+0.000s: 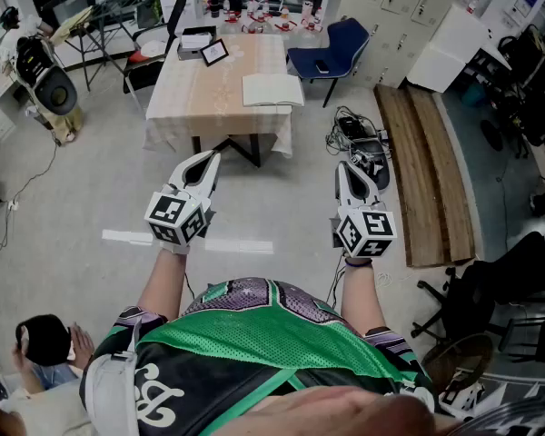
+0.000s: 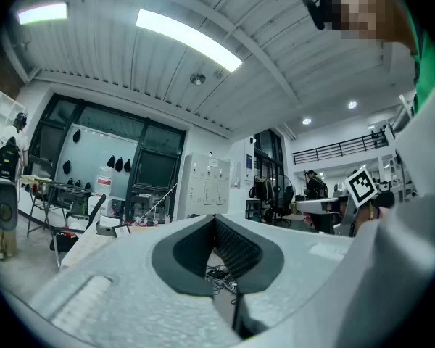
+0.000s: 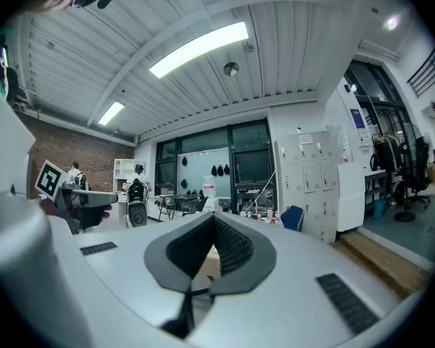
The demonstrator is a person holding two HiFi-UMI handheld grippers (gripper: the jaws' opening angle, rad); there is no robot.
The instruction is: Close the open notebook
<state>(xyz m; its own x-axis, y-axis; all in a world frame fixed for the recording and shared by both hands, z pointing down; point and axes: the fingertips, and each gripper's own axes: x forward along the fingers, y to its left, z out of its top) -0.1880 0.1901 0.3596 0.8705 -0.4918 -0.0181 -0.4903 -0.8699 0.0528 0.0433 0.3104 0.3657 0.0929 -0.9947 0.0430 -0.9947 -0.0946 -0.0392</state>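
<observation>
Open white notebook at beige worktop near edge; grey floor between us. My left tool and right tool level, jaws together, empty.

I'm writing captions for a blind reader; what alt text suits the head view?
An open notebook lies on a table across the room. In the foreground, a person in a green jersey holds the left claw and right claw forward, both shut and empty. A blue chair stands beside the table.
</observation>
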